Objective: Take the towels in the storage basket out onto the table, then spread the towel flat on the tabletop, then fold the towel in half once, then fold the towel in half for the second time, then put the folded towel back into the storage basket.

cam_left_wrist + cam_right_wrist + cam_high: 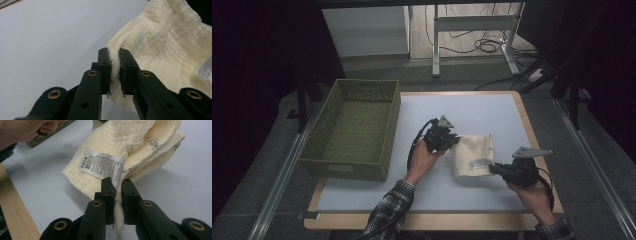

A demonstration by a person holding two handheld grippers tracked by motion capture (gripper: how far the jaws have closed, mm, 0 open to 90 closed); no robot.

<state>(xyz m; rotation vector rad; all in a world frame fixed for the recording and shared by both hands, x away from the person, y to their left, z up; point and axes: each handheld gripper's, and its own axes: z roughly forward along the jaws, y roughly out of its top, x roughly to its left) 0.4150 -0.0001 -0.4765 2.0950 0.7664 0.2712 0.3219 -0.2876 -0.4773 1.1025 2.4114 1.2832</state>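
Observation:
A folded cream cloth [473,152] with a white care label [481,163] hangs just above the pale table top between both hands. My left gripper [455,141] is shut on the cloth's left edge; in the left gripper view the cream cloth [160,50] is pinched between the black jaws of the left gripper [114,53]. My right gripper [493,169] is shut on the near right corner. In the right gripper view the cloth [130,147] and its label [100,165] rise from the jaws of the right gripper [117,182].
A green woven basket [354,129] stands empty on the table's left side. The pale table mat [472,107] has a wooden rim [432,220] along its near and right edges. Beyond the table are metal desk legs [436,45] and cables on the floor.

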